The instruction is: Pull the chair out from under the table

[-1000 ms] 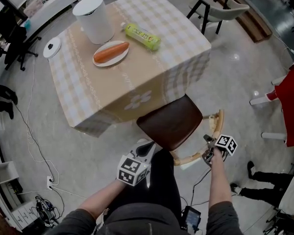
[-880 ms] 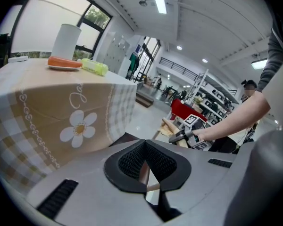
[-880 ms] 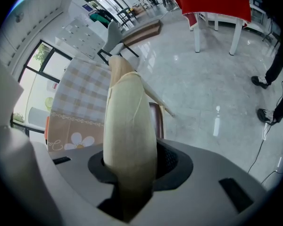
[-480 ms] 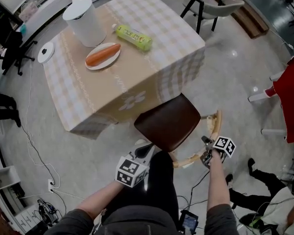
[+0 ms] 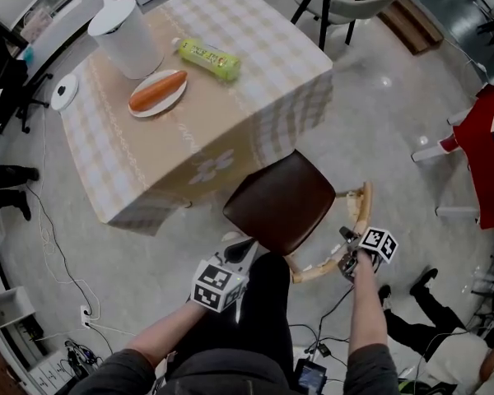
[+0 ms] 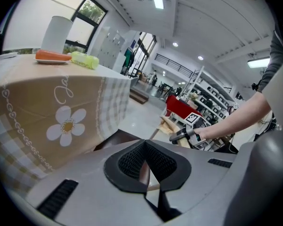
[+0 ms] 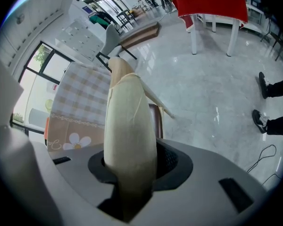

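Right gripper (image 5: 346, 250) clamped on chair (image 5: 281, 202) back rail. Left gripper (image 5: 244, 248) jaws together, empty, just beside seat's near edge. Table (image 5: 247, 105) ahead of both; seat mostly clear of it.

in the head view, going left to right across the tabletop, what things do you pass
small white disc → white lidded container → plate of orange food → green packet

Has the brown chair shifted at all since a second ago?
Yes, slightly. In the head view the chair has slid out from the table toward the person. The right gripper is clamped on its backrest.
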